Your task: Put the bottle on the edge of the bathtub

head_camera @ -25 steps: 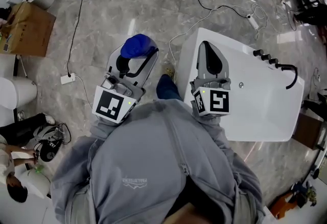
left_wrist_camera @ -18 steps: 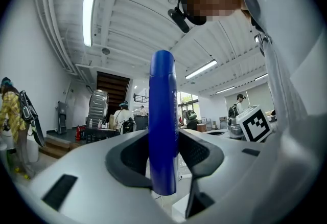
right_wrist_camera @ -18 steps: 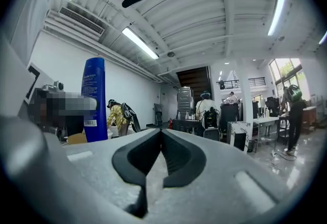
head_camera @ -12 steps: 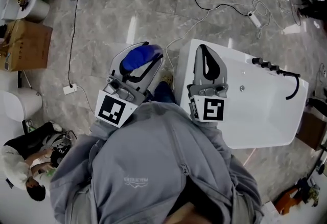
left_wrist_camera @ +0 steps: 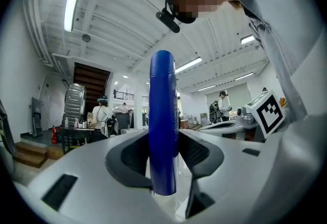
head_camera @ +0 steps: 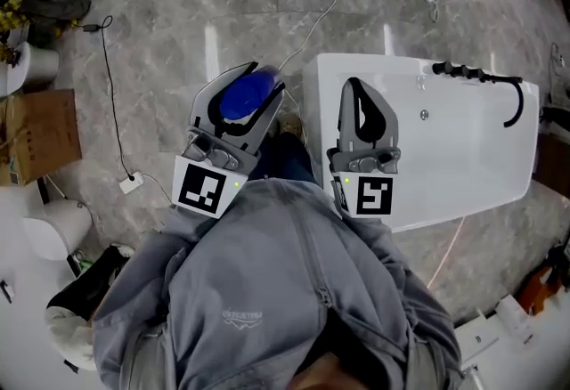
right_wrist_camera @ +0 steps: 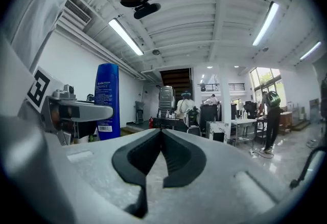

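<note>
A blue bottle (head_camera: 240, 96) stands between the jaws of my left gripper (head_camera: 258, 84), which is shut on it and held over the floor just left of the white bathtub (head_camera: 463, 157). In the left gripper view the bottle (left_wrist_camera: 162, 126) rises upright through the pads, gripped near its lower part by the left gripper (left_wrist_camera: 166, 152). My right gripper (head_camera: 353, 85) hangs above the tub's left rim, shut with nothing in it. In the right gripper view its pads meet at the tip of the right gripper (right_wrist_camera: 162, 135), and the bottle (right_wrist_camera: 107, 101) shows to the left.
A black faucet (head_camera: 481, 78) sits at the tub's far right end. Cables (head_camera: 331, 4) run over the marble floor beyond the tub. A power strip (head_camera: 132, 182) and a cardboard box (head_camera: 40, 134) lie to the left. The person's grey sleeves fill the lower view.
The head view has swung, so the tub now lies more level and nearer. Both grippers keep their pose; the bottle stays in the left one, now closer to the tub's left rim.
</note>
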A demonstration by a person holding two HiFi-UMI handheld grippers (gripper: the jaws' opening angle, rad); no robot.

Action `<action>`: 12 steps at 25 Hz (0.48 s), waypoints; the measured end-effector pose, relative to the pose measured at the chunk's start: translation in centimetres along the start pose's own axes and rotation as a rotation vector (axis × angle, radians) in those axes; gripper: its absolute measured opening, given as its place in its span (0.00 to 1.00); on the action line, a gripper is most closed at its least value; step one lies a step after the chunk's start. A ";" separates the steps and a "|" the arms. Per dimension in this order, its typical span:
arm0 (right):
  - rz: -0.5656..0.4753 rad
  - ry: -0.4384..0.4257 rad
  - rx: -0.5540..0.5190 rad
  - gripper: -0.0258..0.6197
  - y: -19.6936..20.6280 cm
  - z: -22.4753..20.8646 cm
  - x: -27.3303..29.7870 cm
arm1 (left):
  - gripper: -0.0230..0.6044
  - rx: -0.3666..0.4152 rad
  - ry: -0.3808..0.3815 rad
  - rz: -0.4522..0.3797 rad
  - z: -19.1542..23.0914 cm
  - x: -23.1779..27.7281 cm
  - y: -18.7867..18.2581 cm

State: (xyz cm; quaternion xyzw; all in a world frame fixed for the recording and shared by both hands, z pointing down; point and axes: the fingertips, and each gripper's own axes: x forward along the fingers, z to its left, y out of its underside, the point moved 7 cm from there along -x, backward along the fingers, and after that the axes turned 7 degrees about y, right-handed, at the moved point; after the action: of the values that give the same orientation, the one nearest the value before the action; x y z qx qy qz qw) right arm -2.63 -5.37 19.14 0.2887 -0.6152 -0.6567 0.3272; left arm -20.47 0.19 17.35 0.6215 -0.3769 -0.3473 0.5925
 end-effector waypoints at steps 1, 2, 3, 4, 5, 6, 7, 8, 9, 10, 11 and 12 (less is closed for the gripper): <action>0.006 0.019 0.001 0.04 0.4 -0.4 -0.1 | 0.30 0.003 0.027 -0.001 0.0 0.8 0.3; 0.012 0.039 0.004 0.04 0.8 -0.7 -0.1 | 0.30 0.001 0.053 -0.003 -0.1 1.5 0.6; 0.019 0.059 0.005 0.04 1.2 -1.1 -0.1 | 0.30 -0.004 0.079 -0.003 -0.2 2.3 1.0; 0.025 0.076 0.004 0.04 1.7 -1.3 -0.2 | 0.30 -0.011 0.104 -0.001 -0.3 2.9 1.5; 0.030 0.092 0.004 0.04 2.1 -1.5 -0.2 | 0.30 -0.016 0.128 0.003 -0.4 3.5 1.9; 0.033 0.106 0.004 0.04 2.5 -1.7 -0.2 | 0.30 -0.018 0.152 0.008 -0.4 4.1 2.4; 0.035 0.119 0.005 0.04 2.9 -2.0 -0.1 | 0.30 -0.017 0.176 0.011 -0.5 4.8 2.9; 0.038 0.132 0.006 0.04 3.3 -2.4 0.1 | 0.30 -0.016 0.200 0.012 -0.6 5.6 3.4; 0.043 0.146 0.008 0.04 3.8 -2.8 0.1 | 0.30 -0.014 0.225 0.011 -0.8 6.5 3.9; 0.047 0.160 0.009 0.04 4.3 -3.3 0.1 | 0.30 -0.012 0.251 0.011 -1.1 7.3 4.5; 0.050 0.172 0.011 0.04 4.9 -3.8 0.1 | 0.30 -0.010 0.274 0.012 -1.3 8.2 5.0; 0.052 0.182 0.016 0.04 5.4 -4.2 0.2 | 0.30 -0.009 0.293 0.014 -1.6 9.0 5.6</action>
State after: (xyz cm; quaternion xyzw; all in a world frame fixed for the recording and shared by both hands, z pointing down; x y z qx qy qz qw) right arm 0.97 -8.26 24.22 0.3338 -0.5951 -0.6142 0.3965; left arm -15.12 -7.06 23.20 0.6601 -0.2891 -0.2504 0.6465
